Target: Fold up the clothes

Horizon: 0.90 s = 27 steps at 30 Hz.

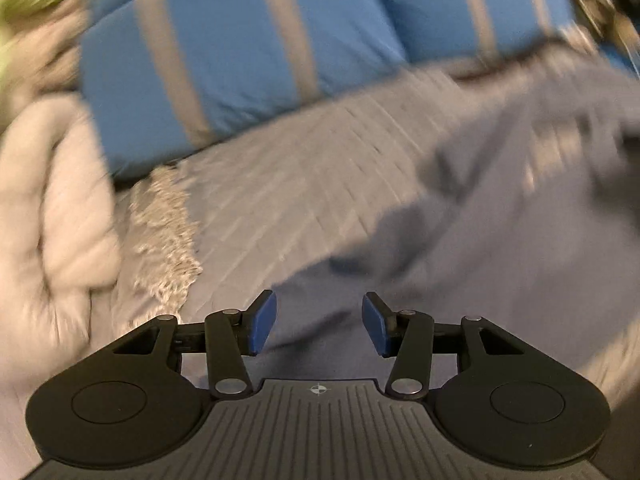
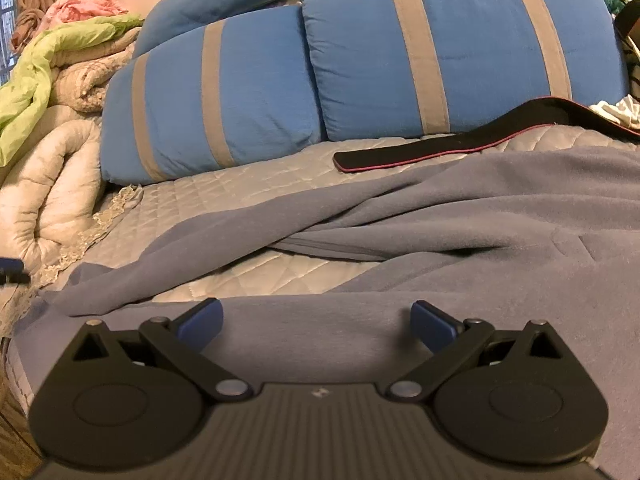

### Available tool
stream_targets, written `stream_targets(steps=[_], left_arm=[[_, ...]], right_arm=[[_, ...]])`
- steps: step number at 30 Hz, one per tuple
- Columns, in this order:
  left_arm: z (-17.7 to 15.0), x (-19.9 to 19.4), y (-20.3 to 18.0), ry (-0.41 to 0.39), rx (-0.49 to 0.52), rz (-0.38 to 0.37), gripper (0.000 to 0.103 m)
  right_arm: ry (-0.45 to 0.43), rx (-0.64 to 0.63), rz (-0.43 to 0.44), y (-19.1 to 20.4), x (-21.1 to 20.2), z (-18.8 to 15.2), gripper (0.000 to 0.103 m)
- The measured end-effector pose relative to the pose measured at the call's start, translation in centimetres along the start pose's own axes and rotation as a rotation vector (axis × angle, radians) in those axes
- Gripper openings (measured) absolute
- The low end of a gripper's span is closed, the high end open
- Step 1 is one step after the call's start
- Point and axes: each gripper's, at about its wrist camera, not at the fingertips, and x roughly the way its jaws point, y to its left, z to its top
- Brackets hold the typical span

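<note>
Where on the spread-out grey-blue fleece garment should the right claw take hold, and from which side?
Probably the near left edge of the grey-blue fleece garment, where the cloth ends in a free border on the pale quilted bedspread. The open right claw would come in low from the left, one finger sliding under that border.

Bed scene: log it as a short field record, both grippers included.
garment: blue-grey fleece, spread rumpled over the quilt
pillows: two blue pillows with grey stripes, behind the fleece
strap: black strap, red-edged, lying on the quilt by the pillows
bedding: cream duvet rolled at the left
left gripper: jaws open, above fleece, view blurred
right gripper: jaws open wide, over fleece edge, holding nothing
</note>
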Motion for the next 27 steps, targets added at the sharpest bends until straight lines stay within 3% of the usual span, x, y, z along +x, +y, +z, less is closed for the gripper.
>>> stream_targets(steps=[5, 9, 10, 11, 13, 14, 19, 22, 27], left_arm=[[-0.2, 1.0, -1.5, 0.045, 0.331, -0.049, 0.046], [0.1, 2.3, -2.3, 0.076, 0.407, -0.109, 0.044], [0.3, 2.7, -2.4, 0.089, 0.414, -0.123, 0.034], [0.4, 3.1, -2.6, 0.107, 0.422, -0.131, 0.016], [0.5, 3.8, -2.8, 0.134, 0.436, -0.148, 0.004], [0.5, 3.7, -3.0, 0.130, 0.453, -0.141, 0.003], [0.8, 2.9, -2.1, 0.077, 0.441, -0.027, 0.003], [1.6, 2.8, -1.3, 0.037, 0.400, 0.089, 0.003], [2.8, 2.3, -0.1, -0.052, 0.308, 0.217, 0.003]], right_arm=[[0.014, -0.001, -0.009, -0.2, 0.4, -0.2, 0.103], [0.021, 0.003, -0.010, -0.3, 0.7, -0.2, 0.103], [0.020, 0.002, -0.010, -0.3, 0.7, -0.2, 0.103], [0.019, 0.000, -0.011, -0.3, 0.7, -0.2, 0.103], [0.018, -0.004, -0.007, -0.3, 0.7, -0.2, 0.103], [0.015, -0.006, -0.007, -0.4, 0.6, -0.2, 0.103], [-0.050, -0.071, -0.025, 0.0, 0.0, 0.4, 0.103], [-0.096, -0.122, -0.049, 0.1, -0.9, 0.9, 0.103], [-0.148, -0.298, -0.140, -1.7, -3.0, 3.1, 0.103]])
